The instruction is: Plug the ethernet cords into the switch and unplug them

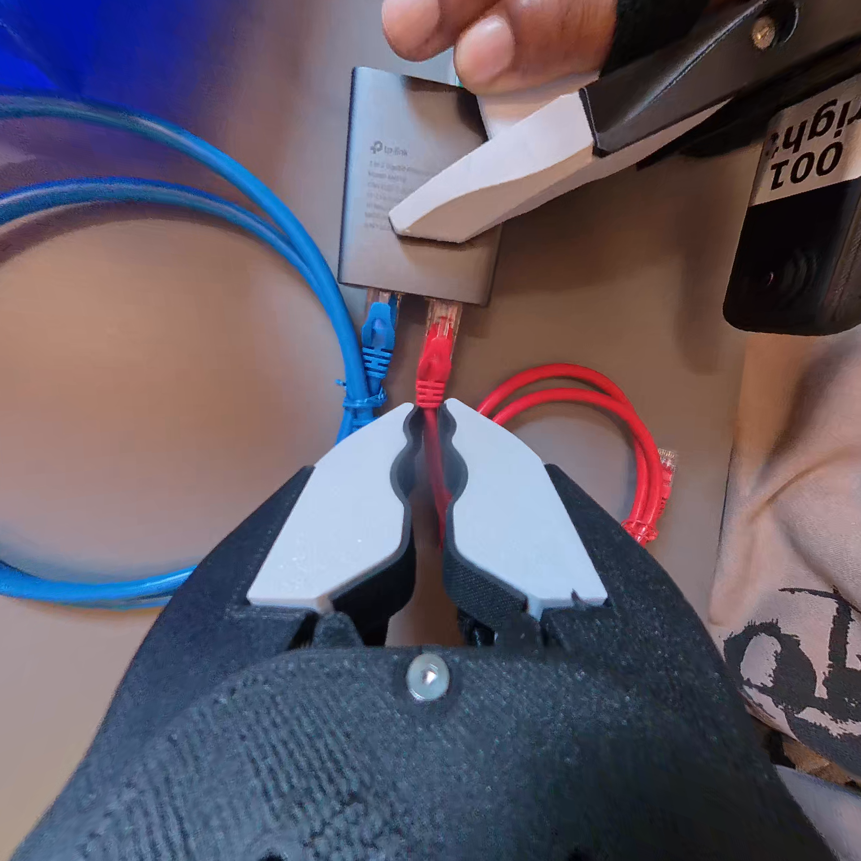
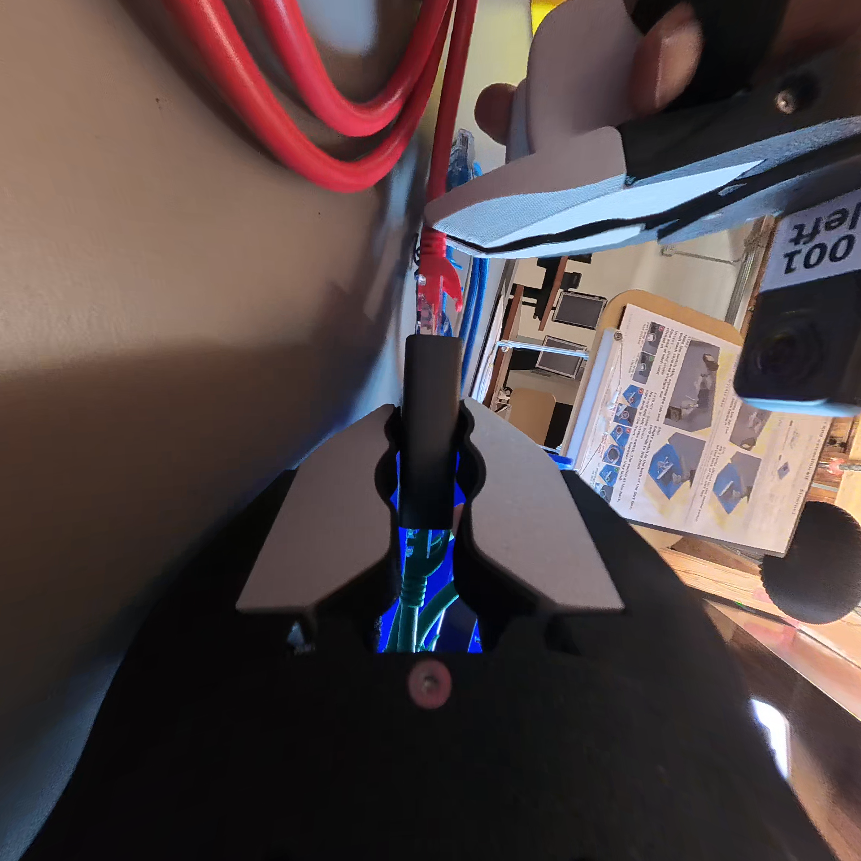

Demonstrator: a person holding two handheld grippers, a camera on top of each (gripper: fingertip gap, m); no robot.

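In the left wrist view the grey switch lies on the brown table. A blue cord's plug and a red cord's plug sit in its near ports. My left gripper is shut on the red cord just behind the plug's boot. My right gripper is shut on the switch, seen edge-on as a dark slab; it also shows in the left wrist view, clamped over the switch's right side. The red plug enters the switch's far end.
The blue cord loops wide to the left, tied near its plug. The red cord's spare coil and free plug lie right of the switch. A green cord shows between my right fingers. A printed sheet stands beyond. The gap from one gripper's tips to the other's is roughly 6 cm.
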